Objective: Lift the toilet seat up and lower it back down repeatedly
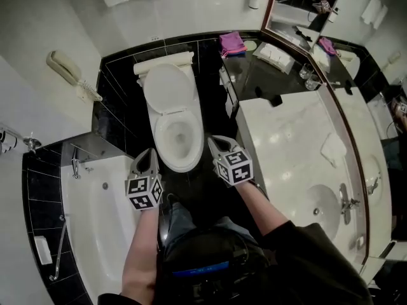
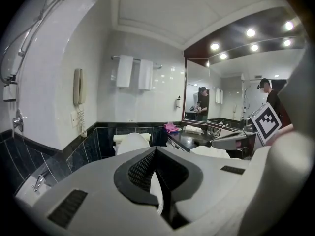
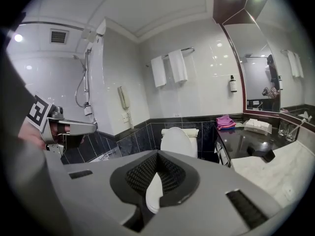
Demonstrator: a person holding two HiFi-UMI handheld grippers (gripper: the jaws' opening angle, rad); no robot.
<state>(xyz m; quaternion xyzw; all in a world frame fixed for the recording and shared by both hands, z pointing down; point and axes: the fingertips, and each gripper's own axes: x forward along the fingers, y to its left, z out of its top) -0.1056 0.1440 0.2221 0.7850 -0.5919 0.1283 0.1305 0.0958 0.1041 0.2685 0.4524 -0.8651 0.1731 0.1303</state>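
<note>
Toilet (image 1: 179,129), lid upright | left gripper (image 1: 148,155) clenched, empty, 8 o'clock of bowl | right gripper (image 1: 217,145) clenched, empty, 4 o'clock | bathtub (image 1: 95,221) behind left gripper | vanity counter (image 1: 286,138) 3 o'clock

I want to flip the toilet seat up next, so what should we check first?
1. Toilet lid raised out of the way: ok.
2. Toilet seat down, ready to lift: looks ok.
3. Left gripper empty: ok.
4. Right gripper empty: ok.
5. Jaws open to take the seat: not ok, both shut.
6. Grippers at the seat: not ok, both apart from it.
</note>
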